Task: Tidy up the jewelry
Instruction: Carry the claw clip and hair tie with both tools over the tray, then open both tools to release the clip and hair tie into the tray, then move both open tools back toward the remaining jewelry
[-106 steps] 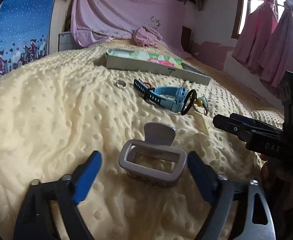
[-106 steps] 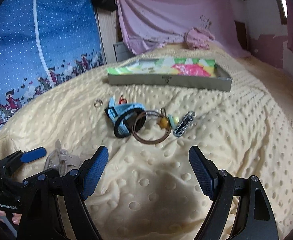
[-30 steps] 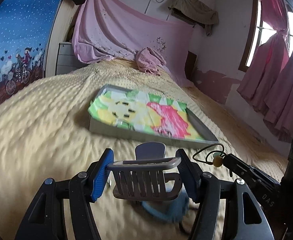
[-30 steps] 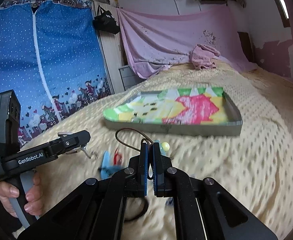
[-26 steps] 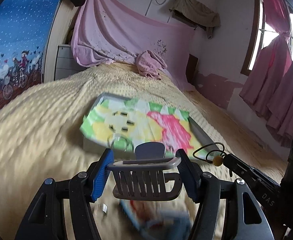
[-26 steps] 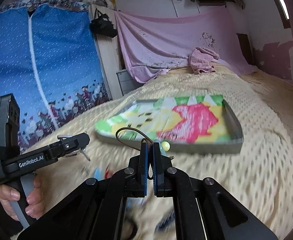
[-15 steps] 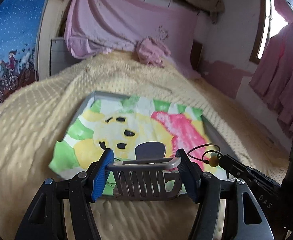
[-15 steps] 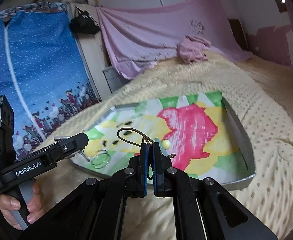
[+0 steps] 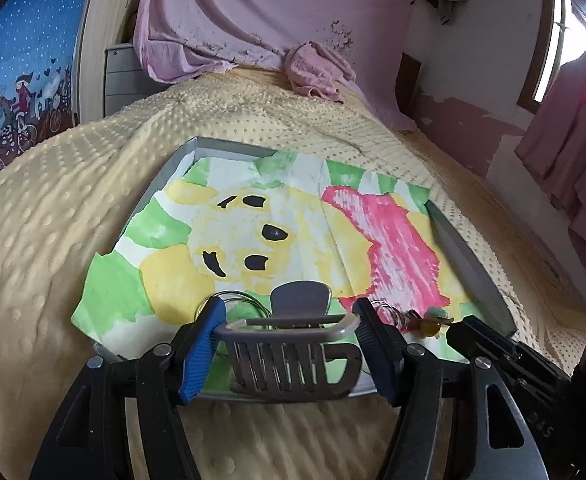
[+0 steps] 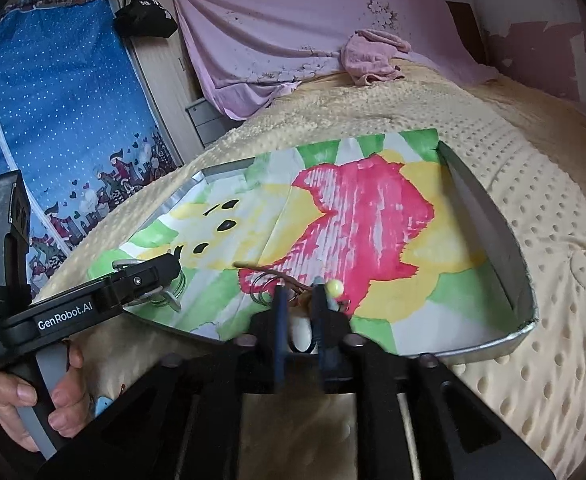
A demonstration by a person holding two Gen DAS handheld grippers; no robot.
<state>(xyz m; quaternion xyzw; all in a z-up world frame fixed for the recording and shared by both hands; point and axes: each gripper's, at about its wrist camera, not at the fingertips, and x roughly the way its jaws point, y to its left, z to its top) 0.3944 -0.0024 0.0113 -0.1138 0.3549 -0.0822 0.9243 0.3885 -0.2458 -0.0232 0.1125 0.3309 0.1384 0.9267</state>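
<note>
Over the tray's (image 9: 469, 256) 6 o'clock edge, the left gripper (image 9: 289, 334) clamps a grey hair clip (image 9: 293, 360); the right gripper's (image 10: 299, 314) jaws, just opening, flank a beaded bracelet (image 10: 293, 284).

Black tongs (image 9: 287, 346) with blue pads (image 9: 203, 346), white "GenRobot.AI" lettering

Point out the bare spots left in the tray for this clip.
Free: the tray middle and far end, over the yellow face and pink patch of the painted paper. Crowded: the near edge, where wire rings and the cord with beads lie beside the hair clip.
</note>
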